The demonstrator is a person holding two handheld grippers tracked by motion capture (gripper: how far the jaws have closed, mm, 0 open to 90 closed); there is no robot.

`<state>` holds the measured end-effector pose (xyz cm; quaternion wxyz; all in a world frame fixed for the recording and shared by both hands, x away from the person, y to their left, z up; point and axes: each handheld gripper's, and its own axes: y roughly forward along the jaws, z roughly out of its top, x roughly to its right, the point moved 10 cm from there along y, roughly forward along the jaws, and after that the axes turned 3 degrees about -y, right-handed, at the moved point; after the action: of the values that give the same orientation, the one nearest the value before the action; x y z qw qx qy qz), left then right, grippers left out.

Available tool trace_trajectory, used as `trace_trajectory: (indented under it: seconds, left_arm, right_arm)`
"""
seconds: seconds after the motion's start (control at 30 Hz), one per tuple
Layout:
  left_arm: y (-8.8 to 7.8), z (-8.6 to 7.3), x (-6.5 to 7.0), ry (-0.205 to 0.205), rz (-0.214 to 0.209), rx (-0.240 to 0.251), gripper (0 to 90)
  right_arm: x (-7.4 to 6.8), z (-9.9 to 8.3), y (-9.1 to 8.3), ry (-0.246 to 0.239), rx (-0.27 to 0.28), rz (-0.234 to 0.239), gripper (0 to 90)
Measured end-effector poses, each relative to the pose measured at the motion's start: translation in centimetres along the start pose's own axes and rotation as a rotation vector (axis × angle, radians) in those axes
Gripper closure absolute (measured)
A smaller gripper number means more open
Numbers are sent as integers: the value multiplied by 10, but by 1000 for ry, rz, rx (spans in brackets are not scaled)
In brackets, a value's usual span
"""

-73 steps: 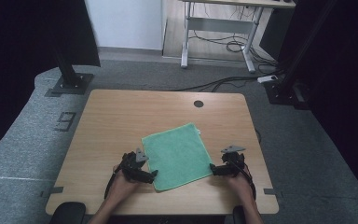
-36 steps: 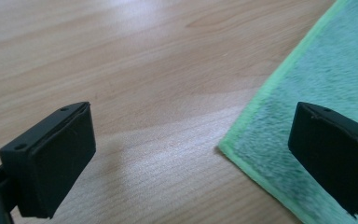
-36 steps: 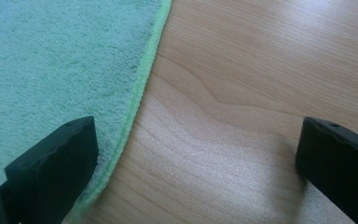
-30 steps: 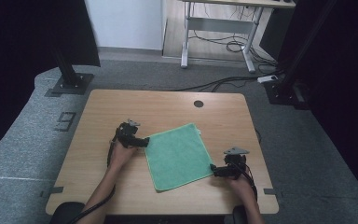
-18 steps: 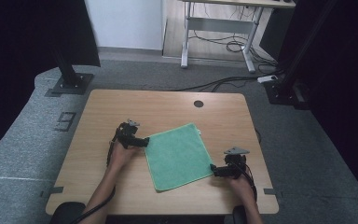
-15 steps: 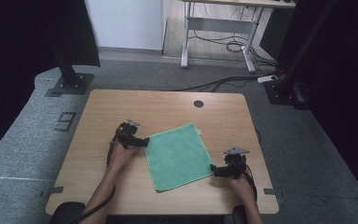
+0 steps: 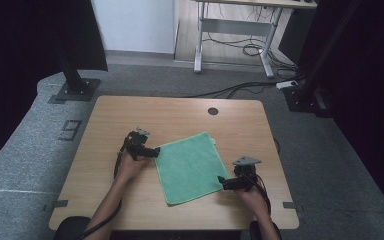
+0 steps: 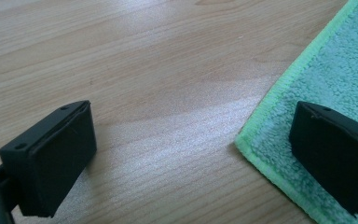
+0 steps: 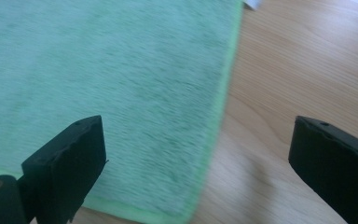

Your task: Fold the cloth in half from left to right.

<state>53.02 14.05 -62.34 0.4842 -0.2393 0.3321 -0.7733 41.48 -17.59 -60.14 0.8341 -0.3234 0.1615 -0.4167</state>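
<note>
A green cloth [image 7: 190,166] lies flat on the wooden table [image 7: 110,120], turned at an angle. My left gripper [image 7: 156,151] is at the cloth's left corner, open. In the left gripper view one jaw hangs over bare wood and the other over the cloth [image 8: 335,79] corner, whose light green hem shows. My right gripper [image 7: 221,182] is at the cloth's right corner near the front, open. In the right gripper view its jaws straddle the hem of the cloth [image 9: 121,70], one over the cloth and one over wood.
A round cable hole [image 7: 213,111] sits in the table near its far edge. A small white tag [image 7: 213,142] shows at the cloth's far corner. Beyond the table are a desk frame [image 7: 230,35] and cables [image 7: 240,87] on grey carpet.
My left gripper moved from the cloth's near-left edge up to its left corner early on. Over the last second both grippers have held still.
</note>
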Motion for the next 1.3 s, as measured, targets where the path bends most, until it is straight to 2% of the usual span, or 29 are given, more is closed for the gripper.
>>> trace_trajectory:
  seconds: [0.33,0.37,0.4,0.47,0.5,0.53,0.77,1.07,1.3]
  left_arm:
    - [-1,-1,0,13,-11,3,20]
    - [-1,-1,0,13,-11,3,25]
    - [-2,-1,1,16,-14,4,28]
    - [-2,-1,1,21,-16,6,37]
    - [-2,-1,1,21,-16,6,42]
    - [-3,-1,2,23,-22,11,49]
    - [-3,-1,2,24,-22,12,55]
    - [-3,-1,2,26,-26,13,59]
    - [-3,-1,2,26,-26,12,59]
  right_arm:
    - [-48,14,8,-49,15,126,39]
    - [-48,14,8,-49,15,126,39]
    - [-58,16,10,-65,11,154,39]
    - [-68,17,13,-77,3,183,42]
    - [-68,17,13,-77,3,183,42]
    - [-78,17,15,-99,-5,207,49]
    - [-116,20,22,-161,-28,298,74]
    - [-164,25,28,-240,-46,380,193]
    - [-197,25,31,-300,-65,435,363]
